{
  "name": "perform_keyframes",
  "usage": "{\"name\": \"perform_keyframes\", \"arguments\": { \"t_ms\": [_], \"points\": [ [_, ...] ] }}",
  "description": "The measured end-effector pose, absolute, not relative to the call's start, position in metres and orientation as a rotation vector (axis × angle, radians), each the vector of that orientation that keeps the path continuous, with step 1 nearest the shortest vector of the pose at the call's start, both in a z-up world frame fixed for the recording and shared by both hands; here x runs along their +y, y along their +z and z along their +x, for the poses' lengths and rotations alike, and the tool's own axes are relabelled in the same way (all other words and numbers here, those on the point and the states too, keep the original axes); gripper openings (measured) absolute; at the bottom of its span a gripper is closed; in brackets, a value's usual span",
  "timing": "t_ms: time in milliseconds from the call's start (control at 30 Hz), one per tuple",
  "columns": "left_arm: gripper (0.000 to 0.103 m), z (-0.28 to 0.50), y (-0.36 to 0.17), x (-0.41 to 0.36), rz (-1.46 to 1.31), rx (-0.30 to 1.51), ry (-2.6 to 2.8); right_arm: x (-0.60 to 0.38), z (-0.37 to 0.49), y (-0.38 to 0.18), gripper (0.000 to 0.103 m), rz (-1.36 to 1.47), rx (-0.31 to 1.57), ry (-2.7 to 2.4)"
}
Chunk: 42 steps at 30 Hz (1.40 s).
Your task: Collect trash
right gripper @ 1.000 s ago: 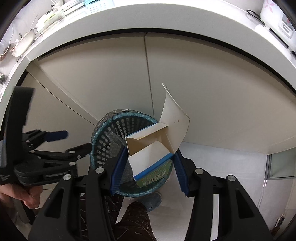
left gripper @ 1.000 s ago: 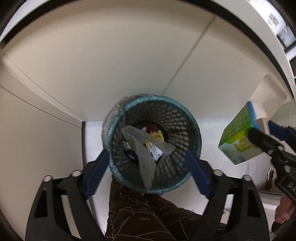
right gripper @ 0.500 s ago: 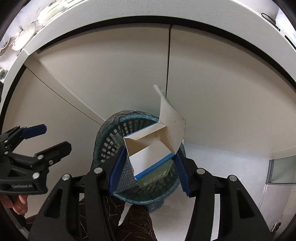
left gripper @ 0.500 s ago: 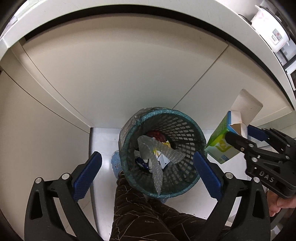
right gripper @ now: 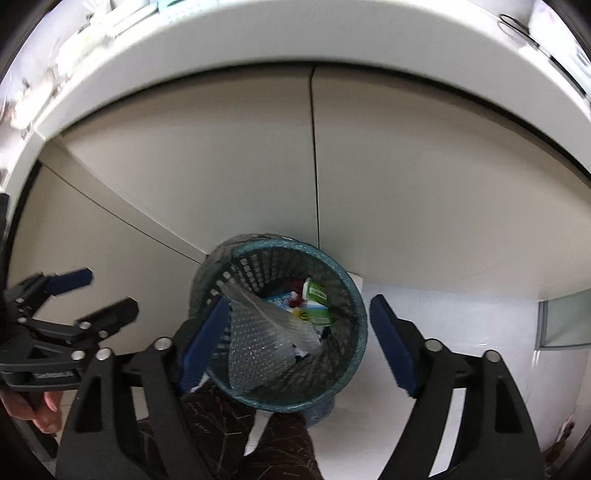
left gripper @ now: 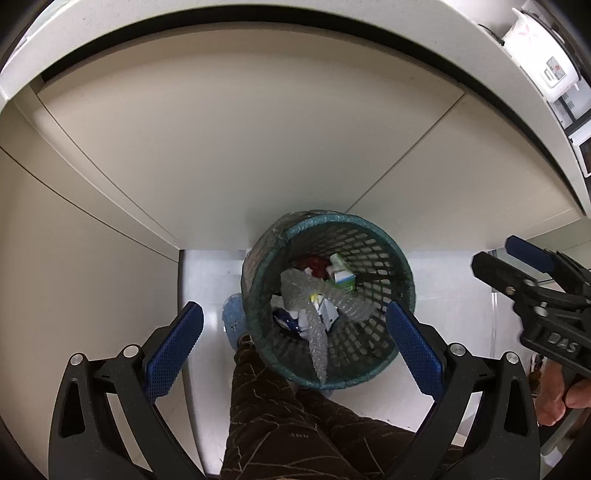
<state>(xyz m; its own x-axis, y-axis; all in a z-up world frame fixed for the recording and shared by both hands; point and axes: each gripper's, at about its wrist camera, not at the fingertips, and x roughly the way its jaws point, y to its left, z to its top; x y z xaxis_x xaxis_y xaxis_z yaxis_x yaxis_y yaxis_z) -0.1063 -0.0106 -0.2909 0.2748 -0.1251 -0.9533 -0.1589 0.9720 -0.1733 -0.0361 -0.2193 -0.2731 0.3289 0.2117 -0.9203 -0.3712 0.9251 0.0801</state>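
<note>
A: Right wrist view, item: green-white carton, lying in teal mesh bin beside bubble wrap.
B: Grippers?
A: Right gripper jaws just opened, empty; left gripper spread wide, empty.

Beige cabinet doors stand below a white countertop.

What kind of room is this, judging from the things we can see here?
Probably a home kitchen or utility corner. Beige cabinet doors stand under a white countertop, a white appliance sits on top, and a mesh wastebasket holding packaging stands on the pale floor.
</note>
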Motion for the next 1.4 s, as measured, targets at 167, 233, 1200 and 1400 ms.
{"name": "perform_keyframes", "arguments": {
  "t_ms": [167, 233, 1200, 1400],
  "points": [
    [0.097, -0.107, -0.255, -0.01, -0.282, 1.263, 0.016, -0.231, -0.041, -0.235, 0.091, -0.116, 1.198, 0.33],
    [0.097, -0.108, -0.238, -0.012, -0.272, 1.256, 0.016, -0.235, -0.047, -0.21, 0.093, -0.114, 1.169, 0.335],
    [0.097, -0.15, -0.028, -0.033, -0.171, 1.078, 0.051, -0.262, -0.118, -0.022, 0.095, -0.065, 0.98, 0.288],
    [0.097, -0.154, -0.028, -0.035, -0.165, 1.08, 0.057, -0.263, -0.119, -0.021, 0.095, -0.059, 0.976, 0.287]
  ]
}}
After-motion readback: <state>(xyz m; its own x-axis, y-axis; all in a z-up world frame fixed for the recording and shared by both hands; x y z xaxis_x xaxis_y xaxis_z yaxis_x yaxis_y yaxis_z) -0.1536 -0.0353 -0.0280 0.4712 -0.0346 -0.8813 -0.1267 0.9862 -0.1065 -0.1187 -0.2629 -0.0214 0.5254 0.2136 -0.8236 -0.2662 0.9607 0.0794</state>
